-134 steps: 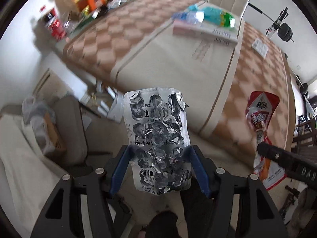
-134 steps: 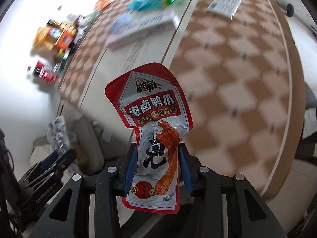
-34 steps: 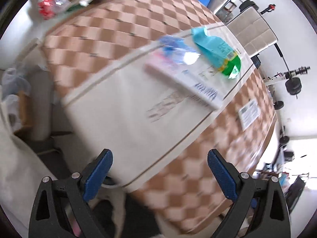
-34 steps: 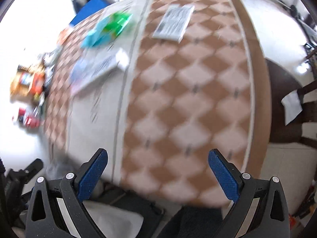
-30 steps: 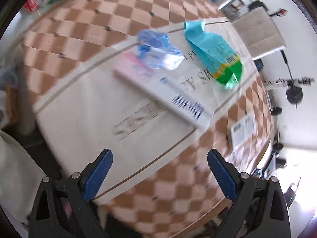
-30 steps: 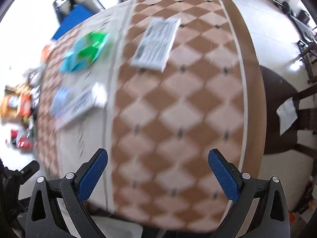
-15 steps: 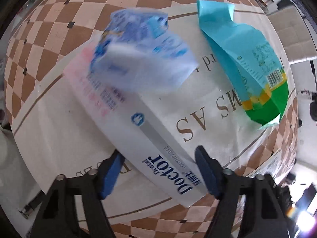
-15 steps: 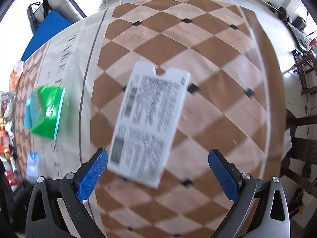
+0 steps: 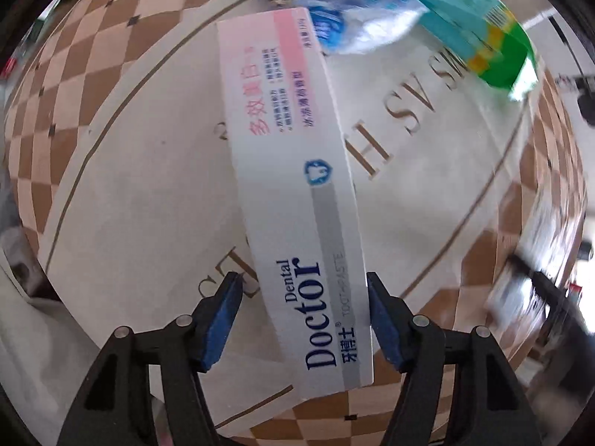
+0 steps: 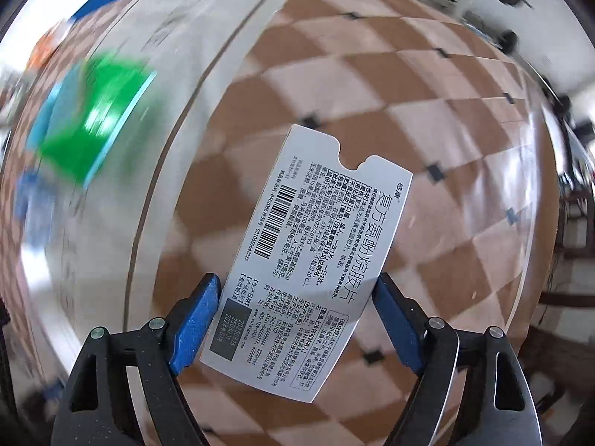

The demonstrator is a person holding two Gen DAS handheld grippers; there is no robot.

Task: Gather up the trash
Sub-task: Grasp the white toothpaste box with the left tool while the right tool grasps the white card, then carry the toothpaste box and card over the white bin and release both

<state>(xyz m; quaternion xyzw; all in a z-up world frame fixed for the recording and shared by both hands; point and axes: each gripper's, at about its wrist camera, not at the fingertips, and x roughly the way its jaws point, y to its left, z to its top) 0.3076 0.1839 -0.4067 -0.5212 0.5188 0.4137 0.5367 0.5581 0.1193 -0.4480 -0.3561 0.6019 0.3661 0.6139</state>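
Toothpaste box (image 9: 297, 200) is straddled by the closing left gripper (image 9: 303, 297), medicine packet (image 10: 308, 260) by the closing right gripper (image 10: 297, 308); neither is yet clamped, both being positioned for pickup.

Left wrist view: toothpaste box (image 9: 297, 186) lies flat on the tablecloth (image 9: 130, 204), its near end between the left gripper (image 9: 303, 312) fingers. Crumpled wrapper (image 9: 353, 18) overlaps the box's far end; snack bag (image 9: 476, 18) lies just behind and right of the wrapper.

Right wrist view: flattened medicine carton (image 10: 312, 260) lies flat, near end between the right gripper (image 10: 297, 319) fingers. Snack bag (image 10: 93, 126) lies well apart, far left.
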